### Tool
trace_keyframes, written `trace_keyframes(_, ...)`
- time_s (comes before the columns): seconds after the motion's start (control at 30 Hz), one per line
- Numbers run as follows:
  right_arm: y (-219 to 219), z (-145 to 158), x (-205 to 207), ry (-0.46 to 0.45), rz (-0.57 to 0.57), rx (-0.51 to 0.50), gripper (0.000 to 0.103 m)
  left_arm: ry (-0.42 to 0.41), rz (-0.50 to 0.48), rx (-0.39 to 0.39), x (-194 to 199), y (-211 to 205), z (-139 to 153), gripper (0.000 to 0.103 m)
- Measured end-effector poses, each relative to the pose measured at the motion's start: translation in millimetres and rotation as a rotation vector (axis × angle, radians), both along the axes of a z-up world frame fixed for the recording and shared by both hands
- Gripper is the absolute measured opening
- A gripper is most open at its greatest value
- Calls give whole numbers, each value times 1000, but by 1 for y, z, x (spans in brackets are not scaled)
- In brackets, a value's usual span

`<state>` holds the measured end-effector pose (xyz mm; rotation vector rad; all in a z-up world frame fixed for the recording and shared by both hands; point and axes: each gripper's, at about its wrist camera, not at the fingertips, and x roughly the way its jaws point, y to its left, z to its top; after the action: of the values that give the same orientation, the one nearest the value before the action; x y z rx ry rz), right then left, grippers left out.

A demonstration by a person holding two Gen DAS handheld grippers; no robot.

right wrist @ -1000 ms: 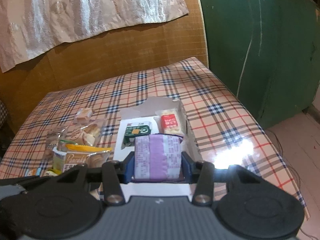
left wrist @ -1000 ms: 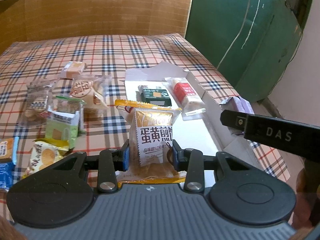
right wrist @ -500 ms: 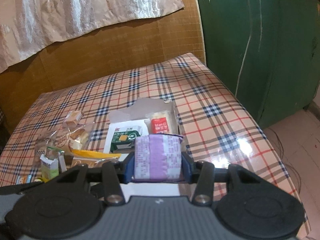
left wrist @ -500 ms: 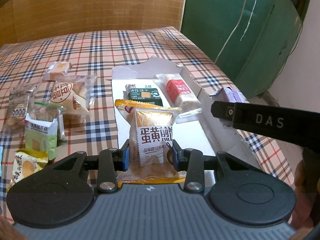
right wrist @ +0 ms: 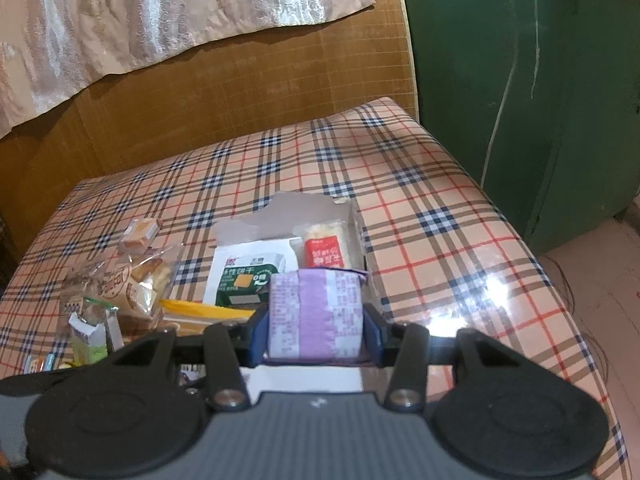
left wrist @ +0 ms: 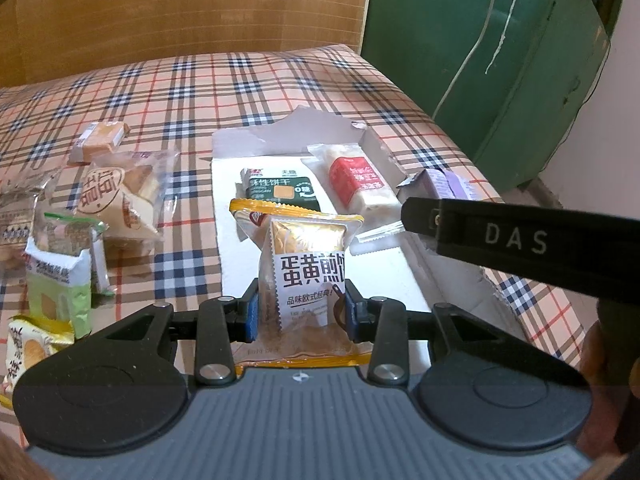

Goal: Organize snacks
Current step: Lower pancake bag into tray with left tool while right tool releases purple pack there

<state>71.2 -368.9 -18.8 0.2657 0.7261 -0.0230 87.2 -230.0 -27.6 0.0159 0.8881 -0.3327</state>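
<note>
My left gripper (left wrist: 300, 314) is shut on a gold and white egg-yolk pancake packet (left wrist: 306, 276), held upright over the near part of the white cardboard tray (left wrist: 404, 280). My right gripper (right wrist: 316, 338) is shut on a purple and white packet (right wrist: 316, 314), also seen as a purple corner (left wrist: 436, 184) behind the black finger crossing the left wrist view. A dark green biscuit packet (left wrist: 280, 192) and a red-labelled cake packet (left wrist: 358, 182) lie in the tray's far half. The right gripper hangs over the tray's right side, near the red-labelled cake packet (right wrist: 324, 254).
Loose snacks lie left of the tray on the plaid tablecloth (left wrist: 240, 80): a clear bag of pastries (left wrist: 120, 200), a small orange packet (left wrist: 100, 140), a light green packet (left wrist: 60, 284) and a yellow one (left wrist: 28, 352). A green door (left wrist: 500, 60) stands right; the table edge drops off there.
Both grippers have moved forward and slightly down toward the tray, each keeping its packet. The tray and its two packets now sit closer in both views.
</note>
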Motion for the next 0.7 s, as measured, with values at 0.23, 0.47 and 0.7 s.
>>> trace_keyframes(0.23, -2, -1, 6, 2, -8, 3, 46, -4, -26, -13, 5, -7, -2, 46)
trace_keyframes(0.47, -5, -2, 6, -5, -20, 10, 51, -5, -52, -44, 3, -5, -3, 87)
trace_keyframes(0.7, -1, 12, -6, -44, -25, 7, 51, -7, 0, -7, 0, 10, 10, 97)
